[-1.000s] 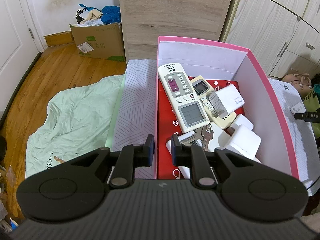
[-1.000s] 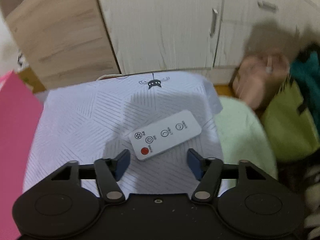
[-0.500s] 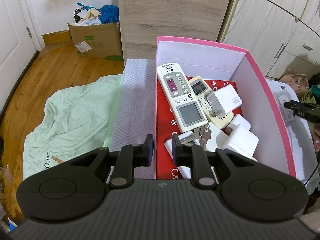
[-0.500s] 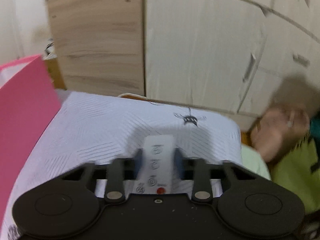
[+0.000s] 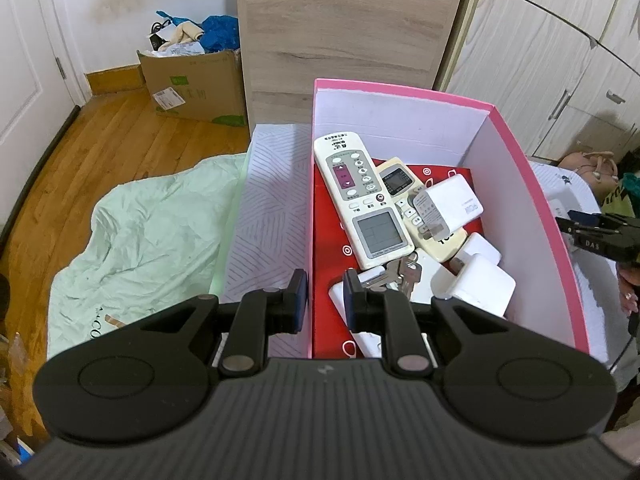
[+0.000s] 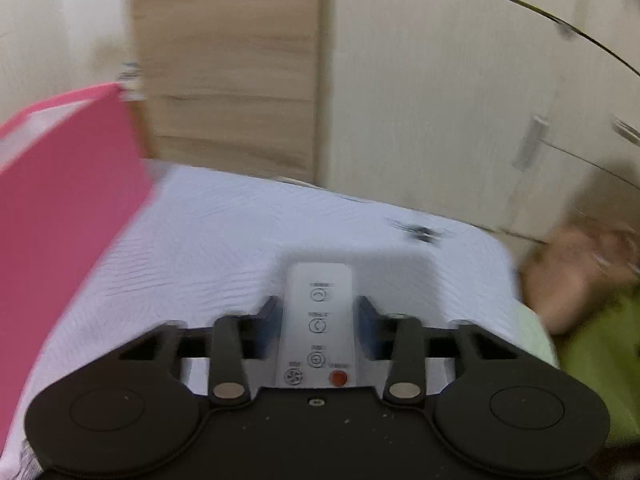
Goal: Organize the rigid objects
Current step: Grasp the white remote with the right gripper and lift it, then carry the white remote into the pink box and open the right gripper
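Observation:
My right gripper (image 6: 318, 312) is shut on a small white remote (image 6: 319, 320) with a red button and holds it above the white patterned cloth (image 6: 224, 240). The pink box (image 5: 532, 208) stands to its left (image 6: 60, 184). In the left wrist view the box holds a large white remote (image 5: 360, 196), a cream remote (image 5: 404, 188), white chargers (image 5: 452, 204) and keys (image 5: 404, 272). My left gripper (image 5: 325, 298) straddles the box's left wall, with a narrow gap between the jaws, which touch nothing. The right gripper shows at the right edge (image 5: 568, 220).
A mint-green sheet (image 5: 152, 220) lies on the wooden floor at left. A cardboard box (image 5: 192, 84) stands by the wooden cabinet panel (image 5: 344, 28). White wardrobe doors (image 5: 560, 48) are behind. A green bag (image 6: 600, 360) sits right of the cloth.
My right gripper closed on the small white remote, lifted it off the cloth and swung left toward the pink box. The left gripper has stayed put.

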Motion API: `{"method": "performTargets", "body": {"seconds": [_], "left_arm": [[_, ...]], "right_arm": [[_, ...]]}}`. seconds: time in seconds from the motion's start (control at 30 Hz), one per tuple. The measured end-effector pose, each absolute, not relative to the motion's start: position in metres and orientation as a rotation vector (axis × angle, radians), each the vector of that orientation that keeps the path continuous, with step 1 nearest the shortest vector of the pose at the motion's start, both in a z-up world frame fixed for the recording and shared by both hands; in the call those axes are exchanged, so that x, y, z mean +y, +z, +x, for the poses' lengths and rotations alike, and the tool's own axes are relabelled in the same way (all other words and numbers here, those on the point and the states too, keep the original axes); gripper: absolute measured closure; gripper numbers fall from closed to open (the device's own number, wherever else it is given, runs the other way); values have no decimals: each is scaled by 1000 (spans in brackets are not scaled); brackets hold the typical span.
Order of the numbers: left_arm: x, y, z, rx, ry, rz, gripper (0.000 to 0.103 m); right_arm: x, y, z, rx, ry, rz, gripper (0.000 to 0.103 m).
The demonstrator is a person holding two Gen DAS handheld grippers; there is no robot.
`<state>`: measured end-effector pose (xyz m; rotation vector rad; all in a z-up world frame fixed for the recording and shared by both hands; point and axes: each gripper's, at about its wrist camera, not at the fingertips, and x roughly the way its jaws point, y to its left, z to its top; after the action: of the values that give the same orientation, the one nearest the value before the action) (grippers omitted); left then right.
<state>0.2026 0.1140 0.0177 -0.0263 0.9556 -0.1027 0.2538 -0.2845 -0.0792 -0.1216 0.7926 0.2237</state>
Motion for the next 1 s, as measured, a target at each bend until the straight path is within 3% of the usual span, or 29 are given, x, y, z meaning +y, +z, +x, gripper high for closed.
{"method": "performTargets", "body": {"seconds": [0.23,0.67,1.0], "left_arm": [[112,17,202,956,-100,-29,87],[118,19,201,958,-91,-50,87],[117,20,203,961,-84,-59,87]], "right_arm": [[-268,-62,238,712,224,-196,60],[-219,19,201,538,516,57,60],[-124,4,224,766,682,241,59]]}}
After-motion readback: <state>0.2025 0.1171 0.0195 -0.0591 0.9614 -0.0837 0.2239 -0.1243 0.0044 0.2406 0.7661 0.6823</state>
